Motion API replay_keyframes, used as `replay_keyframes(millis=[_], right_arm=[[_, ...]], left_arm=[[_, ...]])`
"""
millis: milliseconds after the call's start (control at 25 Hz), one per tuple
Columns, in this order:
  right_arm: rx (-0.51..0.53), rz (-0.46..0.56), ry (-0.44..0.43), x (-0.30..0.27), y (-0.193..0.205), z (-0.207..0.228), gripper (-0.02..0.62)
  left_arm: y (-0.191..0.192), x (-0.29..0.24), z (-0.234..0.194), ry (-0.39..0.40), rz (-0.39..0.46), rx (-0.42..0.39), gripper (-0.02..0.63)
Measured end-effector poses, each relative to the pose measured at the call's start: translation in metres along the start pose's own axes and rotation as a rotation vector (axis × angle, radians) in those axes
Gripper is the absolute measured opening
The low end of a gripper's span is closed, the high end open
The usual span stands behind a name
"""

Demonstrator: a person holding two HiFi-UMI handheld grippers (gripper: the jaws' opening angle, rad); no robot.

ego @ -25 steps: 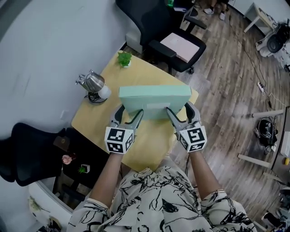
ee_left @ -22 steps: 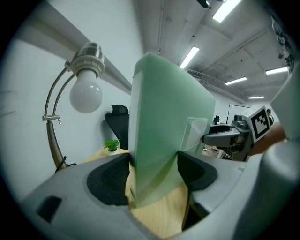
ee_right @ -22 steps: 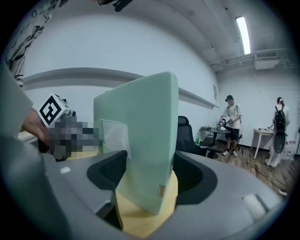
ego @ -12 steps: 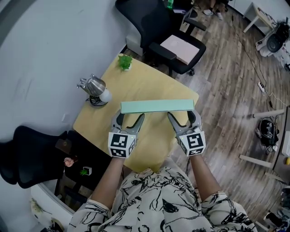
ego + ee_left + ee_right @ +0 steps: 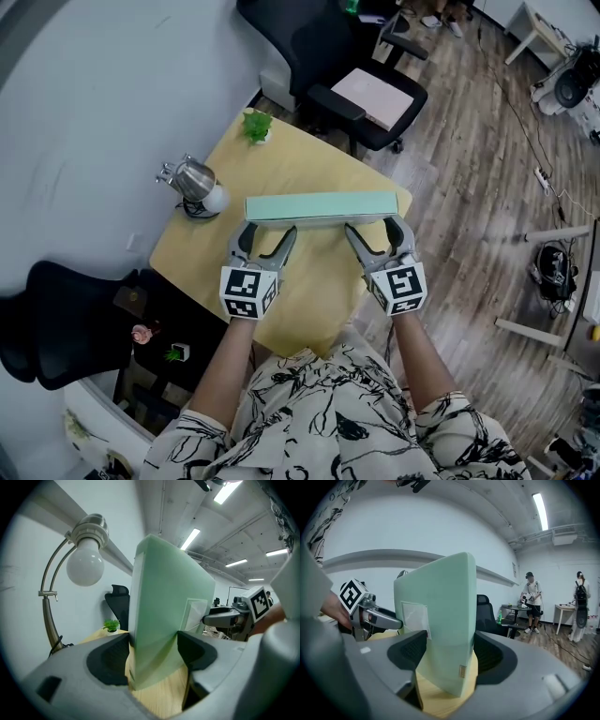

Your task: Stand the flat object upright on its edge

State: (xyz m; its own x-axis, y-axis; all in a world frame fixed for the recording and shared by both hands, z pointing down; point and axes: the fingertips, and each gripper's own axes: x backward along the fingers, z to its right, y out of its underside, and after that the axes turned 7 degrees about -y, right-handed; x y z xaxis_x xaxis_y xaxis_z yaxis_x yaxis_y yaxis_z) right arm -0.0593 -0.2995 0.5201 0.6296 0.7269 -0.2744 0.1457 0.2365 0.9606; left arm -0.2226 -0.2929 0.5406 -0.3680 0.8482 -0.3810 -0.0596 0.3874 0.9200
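Your left gripper [image 5: 267, 231] is clamped on the left end of the green box [image 5: 319, 207], and your right gripper [image 5: 373, 227] on its right end. Both pairs of pads press the broad faces. The box stands upright on its long edge across the table [image 5: 309, 291]. It seems to rest on the wood, though that contact is hard to see. A lamp [image 5: 194, 178] stands near its left end.

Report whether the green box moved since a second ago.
Yes. The green box has tipped upright beside the lamp: its broad face no longer shows, only its narrow edge.
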Motion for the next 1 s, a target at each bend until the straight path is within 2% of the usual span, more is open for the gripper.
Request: replay_keyframes(millis=[560, 720, 1000], right_arm=[[-0.029, 0.036, -0.030, -0.0061, -0.0027, 0.0025, 0.322], [-0.049, 0.056, -0.055, -0.0062, -0.0023, -0.0001, 0.354], [-0.054, 0.053, -0.060, -0.0058, -0.0024, 0.0006, 0.359]], left_arm=[[-0.0008, -0.0074, -0.0037, 0.019, 0.008, -0.045, 0.330], [0.0021, -0.0079, -0.0002, 0.041, 0.016, -0.077, 0.370], [-0.0005, -0.0069, -0.0033, 0.046, 0.022, -0.079, 0.385]])
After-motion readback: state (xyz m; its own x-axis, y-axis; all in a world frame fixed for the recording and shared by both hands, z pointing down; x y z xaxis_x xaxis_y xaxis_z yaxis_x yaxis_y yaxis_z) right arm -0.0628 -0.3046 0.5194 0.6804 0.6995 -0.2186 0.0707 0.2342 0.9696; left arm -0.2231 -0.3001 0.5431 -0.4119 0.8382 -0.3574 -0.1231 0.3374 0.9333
